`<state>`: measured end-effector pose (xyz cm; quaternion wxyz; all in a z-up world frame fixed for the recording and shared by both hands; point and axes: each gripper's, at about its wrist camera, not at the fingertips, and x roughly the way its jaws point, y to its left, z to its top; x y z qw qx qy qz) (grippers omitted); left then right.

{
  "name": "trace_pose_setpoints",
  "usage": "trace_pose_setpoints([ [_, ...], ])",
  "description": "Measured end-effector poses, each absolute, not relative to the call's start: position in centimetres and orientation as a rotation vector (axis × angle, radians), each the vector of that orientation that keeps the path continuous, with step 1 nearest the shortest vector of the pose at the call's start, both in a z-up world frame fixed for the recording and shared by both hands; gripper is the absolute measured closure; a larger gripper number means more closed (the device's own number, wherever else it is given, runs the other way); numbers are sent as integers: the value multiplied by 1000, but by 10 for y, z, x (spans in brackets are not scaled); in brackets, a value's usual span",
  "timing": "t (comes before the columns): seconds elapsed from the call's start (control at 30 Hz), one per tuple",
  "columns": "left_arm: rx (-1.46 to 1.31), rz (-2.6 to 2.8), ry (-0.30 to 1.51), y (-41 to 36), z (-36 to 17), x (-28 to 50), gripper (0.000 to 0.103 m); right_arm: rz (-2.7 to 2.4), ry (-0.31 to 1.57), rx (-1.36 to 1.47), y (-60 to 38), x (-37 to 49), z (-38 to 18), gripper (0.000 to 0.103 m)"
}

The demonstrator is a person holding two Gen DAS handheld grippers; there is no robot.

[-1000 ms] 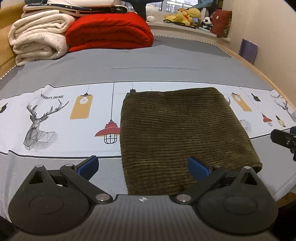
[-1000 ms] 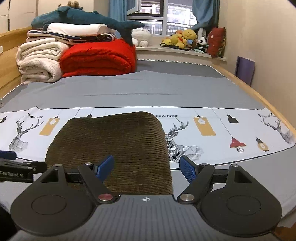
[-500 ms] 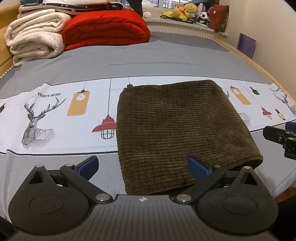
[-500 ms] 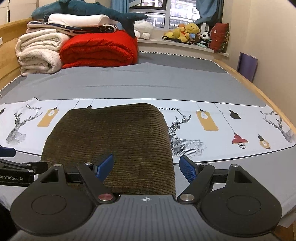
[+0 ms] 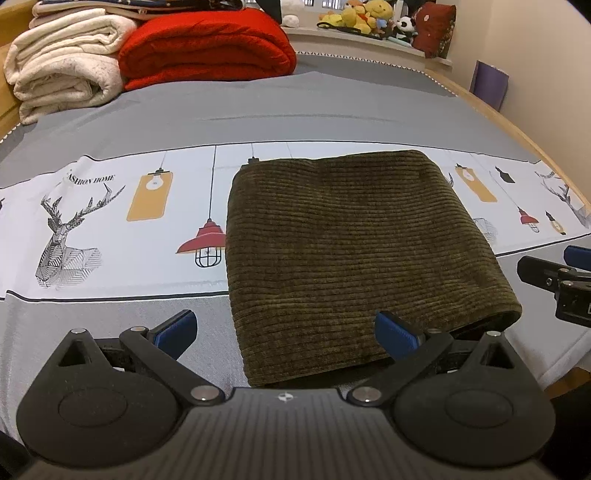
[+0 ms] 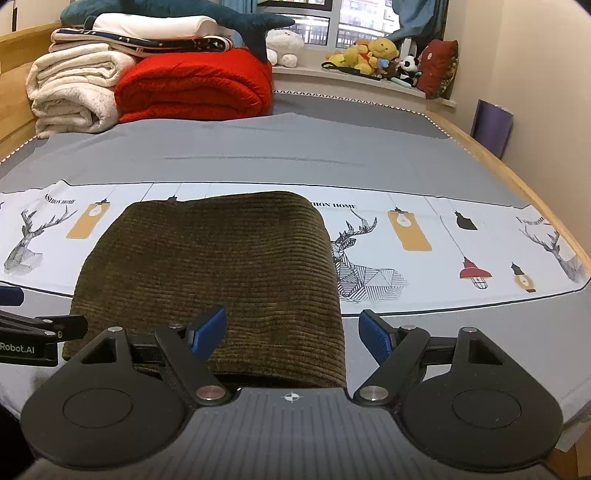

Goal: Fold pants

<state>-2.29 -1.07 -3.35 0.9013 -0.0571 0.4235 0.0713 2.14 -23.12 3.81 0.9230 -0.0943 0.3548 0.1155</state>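
Lighting: even, warm indoor light, moderately bright; source not visible. Window point(image 6: 332, 22), far: dark outside with small lit panes, adding no daylight. Shadows: soft, thin dark band under the near edge of the folded pants point(image 5: 351, 258). Glare: none; slight sheen on the black body of the left hand-held gripper point(image 5: 284, 332). Distortion: strong fisheye, bed point(image 6: 295, 155) edges bowed, black vignette at corners. Focus: sharp centrally, softer toward far plush toys point(image 6: 369, 55).
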Motion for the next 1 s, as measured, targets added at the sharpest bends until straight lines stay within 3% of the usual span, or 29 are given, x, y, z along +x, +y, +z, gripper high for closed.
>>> trace_pose_setpoints([
  [1.0,-133,130,883,-13,-33,-23,0,256,702,-263,-222,19,38,21],
])
